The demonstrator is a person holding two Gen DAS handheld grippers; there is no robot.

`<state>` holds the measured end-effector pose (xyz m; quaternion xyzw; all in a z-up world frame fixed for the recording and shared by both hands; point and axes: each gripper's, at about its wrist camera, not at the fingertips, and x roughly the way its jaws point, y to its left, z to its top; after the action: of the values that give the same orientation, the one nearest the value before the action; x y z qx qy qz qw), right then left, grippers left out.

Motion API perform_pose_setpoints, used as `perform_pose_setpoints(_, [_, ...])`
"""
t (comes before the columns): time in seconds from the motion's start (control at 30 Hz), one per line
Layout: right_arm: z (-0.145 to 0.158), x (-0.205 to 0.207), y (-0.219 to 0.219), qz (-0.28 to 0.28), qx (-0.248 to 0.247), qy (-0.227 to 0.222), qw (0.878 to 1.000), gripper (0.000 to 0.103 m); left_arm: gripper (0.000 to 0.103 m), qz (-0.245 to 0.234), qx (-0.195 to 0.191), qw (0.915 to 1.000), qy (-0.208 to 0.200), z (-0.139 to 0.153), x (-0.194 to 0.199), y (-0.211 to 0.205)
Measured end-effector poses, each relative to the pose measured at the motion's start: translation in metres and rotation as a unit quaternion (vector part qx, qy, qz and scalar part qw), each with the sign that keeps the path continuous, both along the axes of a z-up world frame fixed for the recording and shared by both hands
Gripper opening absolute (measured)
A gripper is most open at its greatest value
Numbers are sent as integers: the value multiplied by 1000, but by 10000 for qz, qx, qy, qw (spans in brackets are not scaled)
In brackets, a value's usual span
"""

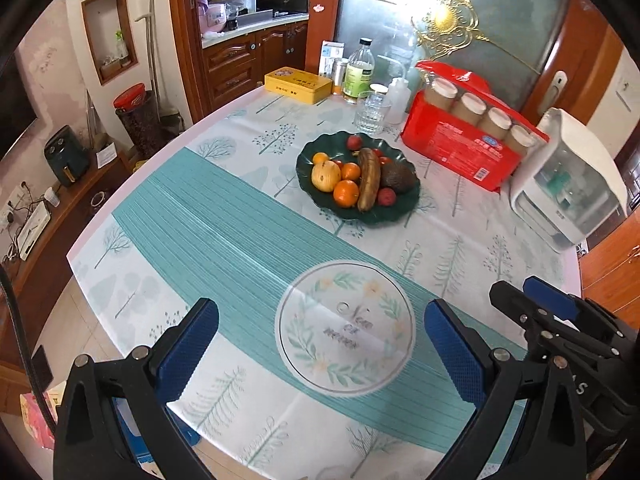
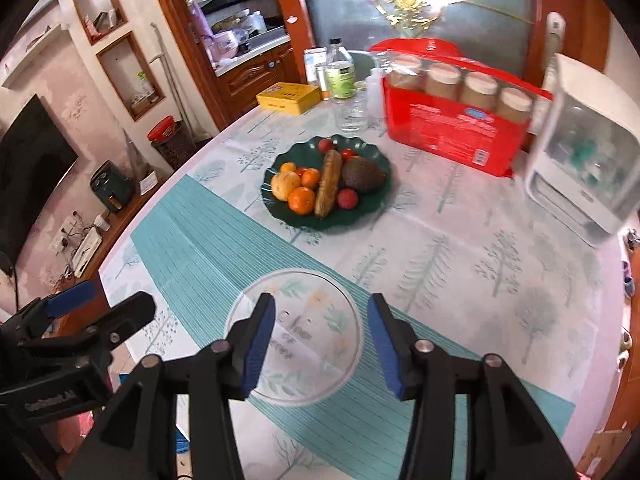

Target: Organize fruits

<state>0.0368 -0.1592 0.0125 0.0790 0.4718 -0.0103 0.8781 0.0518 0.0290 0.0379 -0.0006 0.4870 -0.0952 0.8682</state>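
On the worktop [image 1: 240,216], well ahead of both grippers: dark green plate [image 1: 404,210] heaped with fruit. Left gripper [image 1: 322,344] fingers spread wide, empty; right gripper [image 2: 320,340] fingers moderately parted, empty. Left to right: pear [image 1: 326,176] firm, oranges [image 1: 346,193] round, likely to roll; banana [image 1: 369,179] soft, best pinched mid-length; avocado [image 1: 397,178] firm.

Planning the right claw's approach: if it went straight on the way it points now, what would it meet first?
Probably the bare tablecloth, since the right claw angles downward; further along that line sits the green fruit plate. Depth is unclear.
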Motion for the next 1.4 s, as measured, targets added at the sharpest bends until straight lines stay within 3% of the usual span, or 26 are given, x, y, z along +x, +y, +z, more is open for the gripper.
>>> perform_pose_setpoints(0.3, [9,-34,-6,-275,-71,-89,9996,54,102,-201,237,9993,-218,13,-34,-23])
perform_pose_setpoints(0.57, [8,-47,-6,-487,-267,-38,9984,54,102,-48,262,9995,-155,7,-45,-25])
perform_pose_setpoints(0.73, [6,-52,-4,-439,-223,-30,9988,54,102,19,477,9985,-253,6,-52,-24])
perform_pose_setpoints(1.4, [8,-59,4,-353,-222,-76,9991,54,102,163,391,9990,-166,6,-61,-15])
